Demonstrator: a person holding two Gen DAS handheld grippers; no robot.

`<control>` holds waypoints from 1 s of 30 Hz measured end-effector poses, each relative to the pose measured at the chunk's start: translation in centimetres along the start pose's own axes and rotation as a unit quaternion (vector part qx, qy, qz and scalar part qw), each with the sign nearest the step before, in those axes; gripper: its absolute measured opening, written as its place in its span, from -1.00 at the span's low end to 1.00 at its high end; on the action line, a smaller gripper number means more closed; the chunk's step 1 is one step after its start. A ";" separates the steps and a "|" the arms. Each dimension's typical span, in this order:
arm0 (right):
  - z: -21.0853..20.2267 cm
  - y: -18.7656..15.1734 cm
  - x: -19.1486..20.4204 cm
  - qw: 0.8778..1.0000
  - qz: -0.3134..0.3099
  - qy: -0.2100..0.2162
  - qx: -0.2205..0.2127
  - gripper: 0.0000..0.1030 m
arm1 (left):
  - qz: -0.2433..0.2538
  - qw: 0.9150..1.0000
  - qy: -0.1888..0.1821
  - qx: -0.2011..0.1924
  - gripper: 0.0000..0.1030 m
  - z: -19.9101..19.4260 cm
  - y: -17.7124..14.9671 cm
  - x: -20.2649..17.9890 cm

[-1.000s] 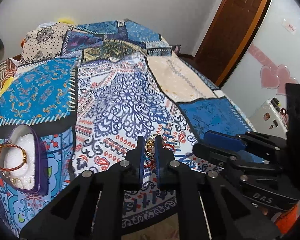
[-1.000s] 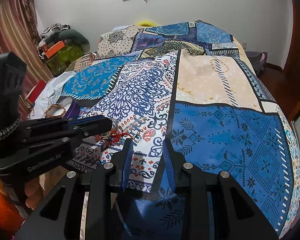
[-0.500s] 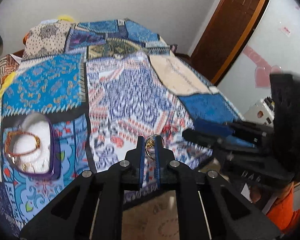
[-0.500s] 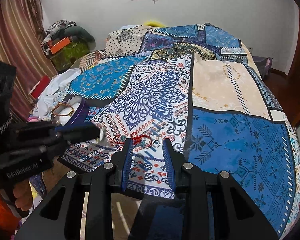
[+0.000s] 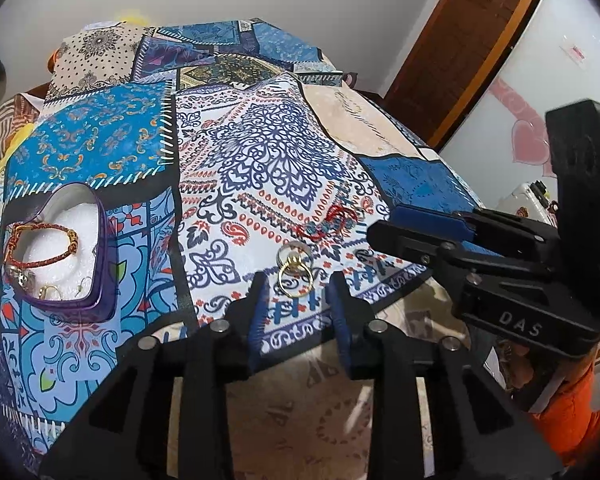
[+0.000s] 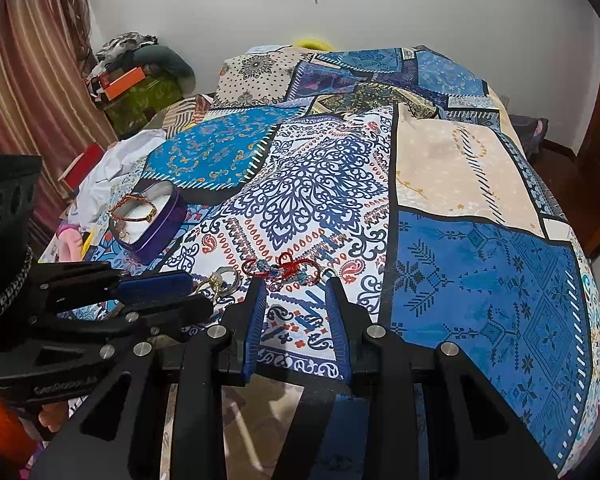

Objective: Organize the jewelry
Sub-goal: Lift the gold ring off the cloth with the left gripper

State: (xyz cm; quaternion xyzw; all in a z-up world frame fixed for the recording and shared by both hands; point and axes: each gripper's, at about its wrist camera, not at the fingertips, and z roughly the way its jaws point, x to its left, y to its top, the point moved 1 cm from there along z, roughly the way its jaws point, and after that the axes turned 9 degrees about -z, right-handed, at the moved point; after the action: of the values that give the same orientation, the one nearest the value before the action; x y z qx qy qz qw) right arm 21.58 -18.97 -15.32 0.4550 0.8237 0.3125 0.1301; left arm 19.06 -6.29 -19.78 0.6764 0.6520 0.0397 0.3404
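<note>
A gold ring [image 5: 295, 276] lies on the patterned bedspread [image 5: 260, 152], just ahead of my open left gripper [image 5: 298, 284]; it also shows in the right wrist view [image 6: 220, 278]. A red cord bracelet [image 5: 332, 222] lies beyond it, just ahead of my open, empty right gripper [image 6: 296, 280] in the right wrist view [image 6: 280, 268]. A purple heart-shaped box [image 5: 56, 244] with white padding sits at the left and holds a red-gold bangle [image 5: 40, 244] and small gold pieces. The right gripper [image 5: 416, 224] reaches in from the right.
The bed's near edge runs just under both grippers, with patterned floor [image 5: 300, 420] below. Clothes and boxes [image 6: 136, 76] pile by the curtain at the far left. A wooden door [image 5: 468, 40] stands at the right.
My left gripper has opened and the gold ring it held now lies on the bedspread. The right gripper has moved closer to the red bracelet.
</note>
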 end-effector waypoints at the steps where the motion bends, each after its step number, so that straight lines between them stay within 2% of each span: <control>1: 0.0 0.0 0.0 1.000 0.000 0.000 0.000 -0.47 | 0.002 1.000 0.002 0.001 -0.42 0.0 -0.1 -0.1; 13: -0.3 -0.2 0.3 1.000 0.000 -0.001 0.000 -0.47 | 0.009 1.000 0.026 0.000 -0.43 1.6 0.0 -0.4; 15: -0.4 -0.2 0.2 1.000 0.002 -0.001 -0.001 -0.47 | 0.011 0.999 0.037 -0.004 -0.66 1.6 0.0 -0.4; 19: -0.6 -0.1 0.3 1.000 0.002 -0.001 -0.003 -0.46 | 0.007 0.999 0.034 -0.005 -0.66 1.4 0.1 -0.1; 30: 0.4 0.3 2.3 1.000 -0.017 0.018 0.003 -0.46 | -0.008 0.998 0.039 -0.044 -0.66 -2.1 0.2 1.5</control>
State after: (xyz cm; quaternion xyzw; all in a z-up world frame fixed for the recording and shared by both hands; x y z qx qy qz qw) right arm 20.71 -16.83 -15.26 0.4358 0.8344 0.3157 0.1195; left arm 18.44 -4.09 -18.66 0.6534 0.6679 0.0920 0.3443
